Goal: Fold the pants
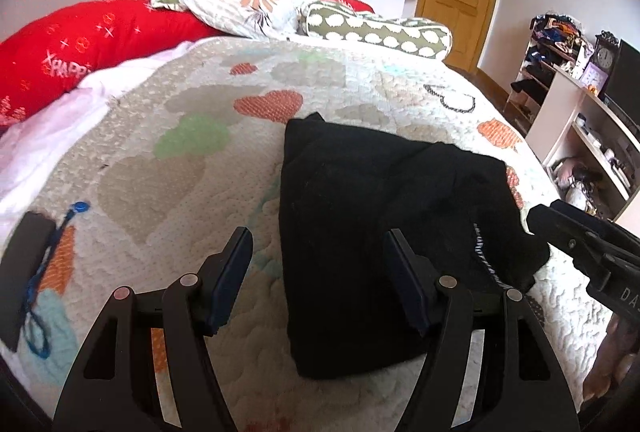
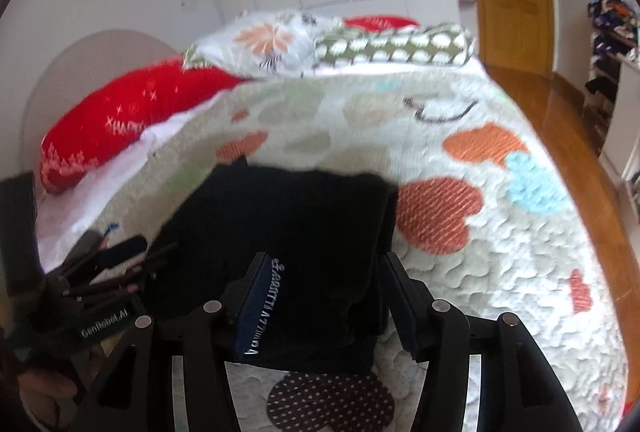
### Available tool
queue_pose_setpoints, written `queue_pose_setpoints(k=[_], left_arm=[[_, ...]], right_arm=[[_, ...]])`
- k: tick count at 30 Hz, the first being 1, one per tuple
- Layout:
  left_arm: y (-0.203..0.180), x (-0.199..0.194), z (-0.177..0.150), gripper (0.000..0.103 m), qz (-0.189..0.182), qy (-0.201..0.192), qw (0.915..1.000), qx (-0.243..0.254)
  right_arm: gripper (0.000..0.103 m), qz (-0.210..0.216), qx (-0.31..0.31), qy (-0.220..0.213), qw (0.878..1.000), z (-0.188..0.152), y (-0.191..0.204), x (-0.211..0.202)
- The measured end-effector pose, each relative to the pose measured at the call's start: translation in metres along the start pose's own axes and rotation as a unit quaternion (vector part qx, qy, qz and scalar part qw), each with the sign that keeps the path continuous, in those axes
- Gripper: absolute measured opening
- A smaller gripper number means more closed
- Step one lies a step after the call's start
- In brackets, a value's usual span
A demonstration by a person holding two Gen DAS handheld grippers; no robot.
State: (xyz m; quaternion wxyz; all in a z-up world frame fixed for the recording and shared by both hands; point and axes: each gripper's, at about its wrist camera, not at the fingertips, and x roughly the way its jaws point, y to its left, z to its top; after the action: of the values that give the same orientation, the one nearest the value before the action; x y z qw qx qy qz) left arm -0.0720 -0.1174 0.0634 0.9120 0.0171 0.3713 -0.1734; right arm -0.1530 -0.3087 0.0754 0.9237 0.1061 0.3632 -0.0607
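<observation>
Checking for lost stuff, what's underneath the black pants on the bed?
The black pants lie folded on the heart-patterned quilt. Quilt shows all around; anything beneath the cloth is hidden.

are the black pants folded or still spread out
Folded: the black pants lie as a compact, layered rectangle on the quilt, no legs stretched out.

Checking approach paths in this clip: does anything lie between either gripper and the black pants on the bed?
Nothing visible does. The left gripper and right gripper are both open right over the folded black pants, which lie alone on the quilt.
</observation>
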Motion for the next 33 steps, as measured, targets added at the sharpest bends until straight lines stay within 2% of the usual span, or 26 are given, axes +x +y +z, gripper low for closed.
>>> queue_pose_setpoints(k=[16,21,33], left_arm=[[-0.008,-0.068,-0.018,0.068,0.024,-0.056,0.9981,0.004],[-0.009,-0.076,-0.021,0.068,0.023,-0.054,0.9983,0.005],[-0.015,-0.095,-0.024,0.068,0.035,-0.078,0.9963,0.011]], right_arm=[[0.055,-0.004,-0.009,-0.018,1.000,-0.014,0.037,-0.039],[0.055,-0.008,-0.013,-0.023,1.000,-0.016,0.042,-0.050],[0.057,-0.011,-0.022,-0.028,0.999,-0.020,0.048,-0.065]])
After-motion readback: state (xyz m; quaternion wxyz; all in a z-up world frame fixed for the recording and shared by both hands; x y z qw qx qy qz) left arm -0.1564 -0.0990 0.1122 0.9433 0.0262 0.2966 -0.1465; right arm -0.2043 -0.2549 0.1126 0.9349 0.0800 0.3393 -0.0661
